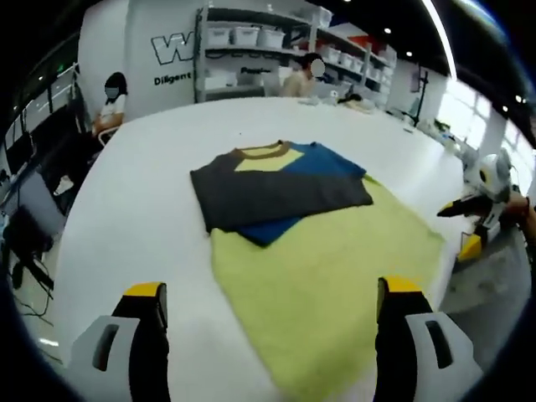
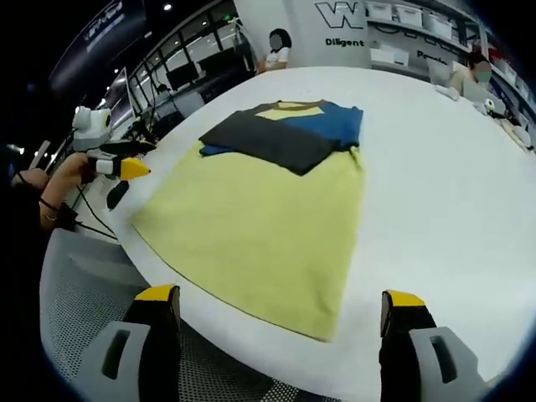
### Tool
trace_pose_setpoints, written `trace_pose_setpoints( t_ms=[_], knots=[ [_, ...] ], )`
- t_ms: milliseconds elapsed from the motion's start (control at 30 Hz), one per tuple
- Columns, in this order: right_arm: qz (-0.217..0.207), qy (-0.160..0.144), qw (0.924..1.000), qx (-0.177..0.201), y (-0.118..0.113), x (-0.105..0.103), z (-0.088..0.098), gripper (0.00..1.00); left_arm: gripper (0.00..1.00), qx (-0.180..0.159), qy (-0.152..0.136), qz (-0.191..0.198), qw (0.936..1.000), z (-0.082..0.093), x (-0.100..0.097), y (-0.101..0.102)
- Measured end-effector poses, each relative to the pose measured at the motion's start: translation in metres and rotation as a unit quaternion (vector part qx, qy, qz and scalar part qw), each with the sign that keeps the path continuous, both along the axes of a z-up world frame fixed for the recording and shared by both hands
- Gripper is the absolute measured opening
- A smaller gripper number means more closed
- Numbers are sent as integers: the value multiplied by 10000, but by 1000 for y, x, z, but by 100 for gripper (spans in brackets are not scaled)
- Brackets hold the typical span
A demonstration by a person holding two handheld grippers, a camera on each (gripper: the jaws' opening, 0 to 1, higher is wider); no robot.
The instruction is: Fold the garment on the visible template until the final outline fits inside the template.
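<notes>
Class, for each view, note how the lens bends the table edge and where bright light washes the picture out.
Left gripper view: the white table bulges into a curve, and the ceiling strip light and window glare. Right gripper view: the table's near edge bows, and the shirt stays evenly lit, with soft shadows.

One garment (image 1: 301,218) lies on the one white table (image 1: 151,201), straight ahead of the left gripper (image 1: 272,306) and the right gripper (image 2: 280,310), so two grippers, each with two yellow-tipped jaws. Two people sit beyond the table's far edge. One shelving rack (image 1: 268,42) stands behind them, holding several white bins.
</notes>
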State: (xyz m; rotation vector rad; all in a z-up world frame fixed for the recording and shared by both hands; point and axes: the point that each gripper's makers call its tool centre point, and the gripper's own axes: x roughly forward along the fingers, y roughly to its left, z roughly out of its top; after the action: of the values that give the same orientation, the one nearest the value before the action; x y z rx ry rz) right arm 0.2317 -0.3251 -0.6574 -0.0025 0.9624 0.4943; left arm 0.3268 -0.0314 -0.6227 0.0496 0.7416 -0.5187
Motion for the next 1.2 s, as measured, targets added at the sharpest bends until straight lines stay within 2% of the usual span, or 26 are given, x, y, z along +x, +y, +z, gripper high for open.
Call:
trace_pose_setpoints(
  t_ms=[233,433,500,567,633,800,867,967,1033,1067,1200],
  knots=[
    [14,10,10000,-34,2,0,-3,97,94,194,257,-78,9995,-14,-25,5],
    [-59,2,10000,-57,0,2,-3,90,82,196,572,87,9981,-25,-46,5],
    [-54,-10,9999,-102,-1,3,-4,86,75,246,625,118,9977,-29,-51,6],
    [-52,3,9999,-157,-2,3,-5,81,66,347,843,244,9955,-37,-59,10],
    [-52,74,9999,-130,-2,1,-6,77,62,302,1021,198,9941,-41,-67,8],
    [-118,179,9997,-125,-3,-2,-10,72,54,142,1172,308,9925,-44,-75,7],
    [-125,243,9994,-204,-6,-4,-13,67,51,197,1311,303,9907,-46,-81,8],
    [-254,378,9985,-293,-11,-6,-18,56,50,292,1326,206,9905,-49,-88,4],
    [-530,598,9964,-282,-17,-10,-23,48,48,319,1429,237,9889,-51,-91,6],
    [-586,531,9963,-340,-20,-8,-23,44,47,345,1294,228,9907,-50,-87,7],
    [-582,523,9958,-476,-25,-7,-24,31,40,306,1463,382,9880,-51,-90,11]
  ],
)
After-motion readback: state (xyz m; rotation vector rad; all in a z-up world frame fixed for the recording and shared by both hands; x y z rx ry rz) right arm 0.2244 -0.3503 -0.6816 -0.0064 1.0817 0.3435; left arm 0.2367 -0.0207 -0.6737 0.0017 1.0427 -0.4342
